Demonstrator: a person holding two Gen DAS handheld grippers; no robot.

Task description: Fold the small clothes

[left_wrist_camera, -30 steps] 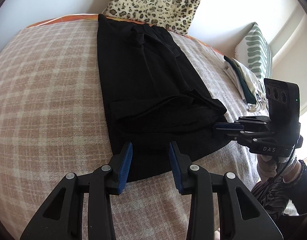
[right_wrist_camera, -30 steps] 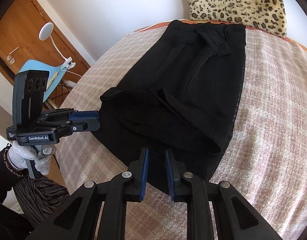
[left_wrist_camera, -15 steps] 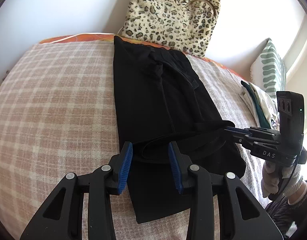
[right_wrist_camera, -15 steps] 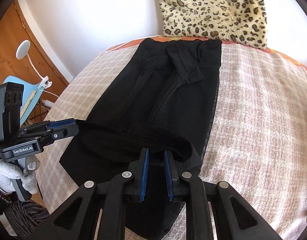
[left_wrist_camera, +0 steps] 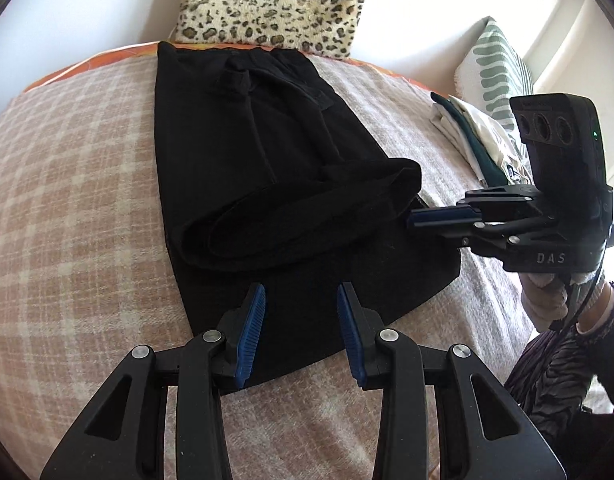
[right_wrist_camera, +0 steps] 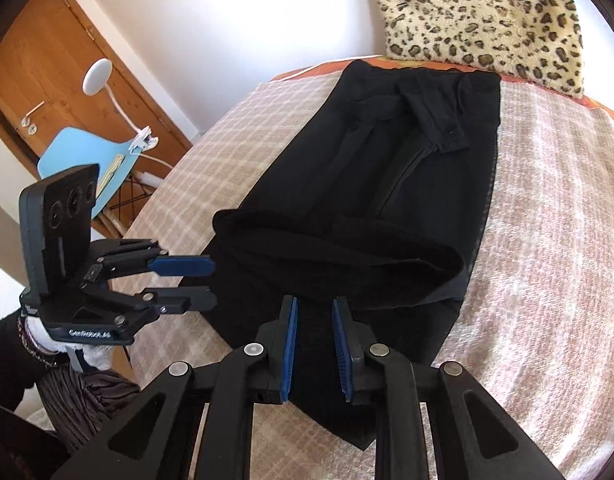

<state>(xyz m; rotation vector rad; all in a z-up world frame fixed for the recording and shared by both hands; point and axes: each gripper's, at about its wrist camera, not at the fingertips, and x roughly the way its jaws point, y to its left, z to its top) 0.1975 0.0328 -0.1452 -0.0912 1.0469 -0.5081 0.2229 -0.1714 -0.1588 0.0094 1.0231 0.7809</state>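
Both blue-padded fingers (left_wrist_camera: 249, 334) of the left gripper (left_wrist_camera: 301, 334) stand apart in the left wrist view, with nothing between them; they hover over the near hem of the black garment (left_wrist_camera: 243, 152) without pressing it. That garment lies lengthwise on the pink plaid blanket (left_wrist_camera: 75, 184), its far end reaching the blanket's far edge under a leopard-print cushion (left_wrist_camera: 275, 0). Its near part is turned back on itself into a thick roll lying across the cloth. Left of the garment the blanket is bare and wide; near the fingers a strip of blanket is free as well. To the right, the right gripper (left_wrist_camera: 439, 214) comes in sideways, its tips just beside the right end of the roll, and whether they touch it I cannot tell. Beyond it a stack of folded clothes (left_wrist_camera: 471, 136) sits before a green-striped pillow (left_wrist_camera: 499, 60).

From the right wrist view, the right gripper (right_wrist_camera: 315, 344) has a narrow gap; its jaws have just been opening, and no cloth is pinched between them, with the black garment (right_wrist_camera: 387, 184) lying below. The left gripper (right_wrist_camera: 195, 282), jaws parted, sits at the roll's left end, empty. Right of the garment the plaid blanket (right_wrist_camera: 547, 240) is open. Off the bed's left edge stand a blue chair (right_wrist_camera: 79, 160) and a wooden door (right_wrist_camera: 59, 60).
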